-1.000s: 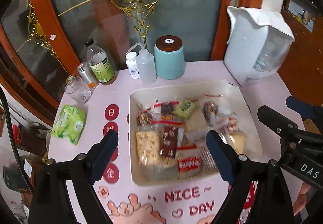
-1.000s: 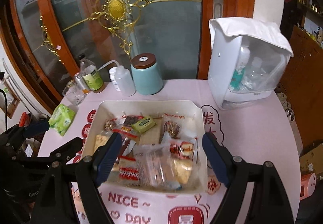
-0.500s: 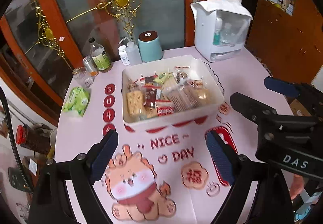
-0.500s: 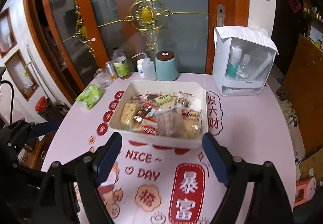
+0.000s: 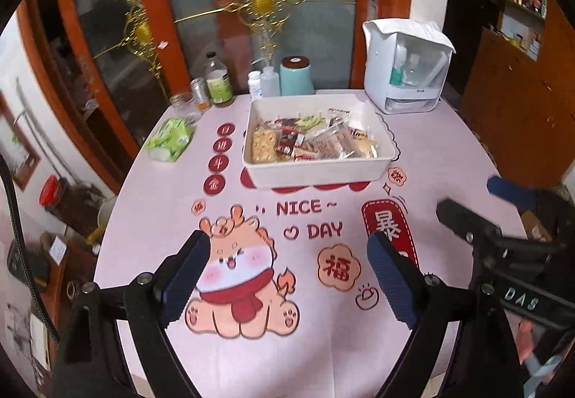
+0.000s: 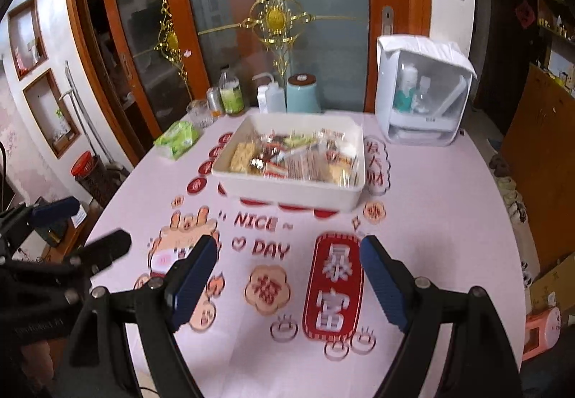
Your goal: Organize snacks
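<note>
A white rectangular tray point(image 5: 312, 175) point(image 6: 287, 188) stands on the far half of the pink printed table, filled with several wrapped snacks point(image 5: 309, 143) point(image 6: 291, 157). My left gripper point(image 5: 287, 254) hangs open over the cartoon print near the table's front, well short of the tray, nothing between its blue pads. My right gripper point(image 6: 289, 261) is open too, over the red and pink prints, empty. Each gripper shows at the other view's edge: the right gripper point(image 5: 474, 214) at the right side, the left gripper point(image 6: 79, 229) at the left side.
Behind the tray stand a teal canister point(image 5: 295, 76), a squeeze bottle point(image 5: 269, 82), a small white bottle point(image 5: 253, 84), a green-labelled bottle point(image 5: 218, 82), a tin point(image 5: 199, 92) and a glass point(image 5: 183, 107). A green tissue pack point(image 5: 169, 141) lies left, a white organiser box point(image 5: 406, 67) back right.
Both grippers have pulled back from right over the tray to the table's near side. The tray now looks small and far. The jaws stayed open and empty.
</note>
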Demonstrator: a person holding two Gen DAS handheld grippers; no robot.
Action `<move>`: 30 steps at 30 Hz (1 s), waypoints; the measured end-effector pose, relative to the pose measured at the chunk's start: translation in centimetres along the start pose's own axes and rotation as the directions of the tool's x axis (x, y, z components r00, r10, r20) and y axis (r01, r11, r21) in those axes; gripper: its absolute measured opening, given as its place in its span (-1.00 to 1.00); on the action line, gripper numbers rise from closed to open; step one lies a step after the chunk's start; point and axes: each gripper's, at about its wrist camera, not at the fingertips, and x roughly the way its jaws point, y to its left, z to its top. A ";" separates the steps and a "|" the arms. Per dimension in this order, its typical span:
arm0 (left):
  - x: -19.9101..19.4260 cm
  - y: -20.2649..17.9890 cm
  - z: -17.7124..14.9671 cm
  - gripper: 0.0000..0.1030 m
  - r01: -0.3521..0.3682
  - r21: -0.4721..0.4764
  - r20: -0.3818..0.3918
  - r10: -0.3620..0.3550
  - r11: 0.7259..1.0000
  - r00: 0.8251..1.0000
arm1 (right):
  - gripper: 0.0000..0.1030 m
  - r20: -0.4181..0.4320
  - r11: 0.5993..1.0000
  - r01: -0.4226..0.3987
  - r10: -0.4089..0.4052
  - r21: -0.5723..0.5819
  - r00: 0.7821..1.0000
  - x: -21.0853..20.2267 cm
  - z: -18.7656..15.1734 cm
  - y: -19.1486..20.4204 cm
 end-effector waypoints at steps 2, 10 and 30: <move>-0.3 0.1 -1.2 0.72 -0.007 -0.015 -0.010 0.007 1.000 1.000 | 0.60 -0.011 1.000 -0.015 0.015 0.008 1.000 -0.2 -1.0 0.0; -1.4 0.9 -3.7 0.72 -0.064 -0.086 0.003 0.064 0.994 0.998 | 0.60 -0.025 0.999 -0.017 0.018 0.049 1.000 -1.1 -2.9 0.2; 0.1 3.7 -3.3 0.72 -0.033 -0.084 -0.016 0.032 0.996 0.999 | 0.60 -0.024 0.989 0.081 -0.079 0.122 0.997 -1.6 -3.2 4.0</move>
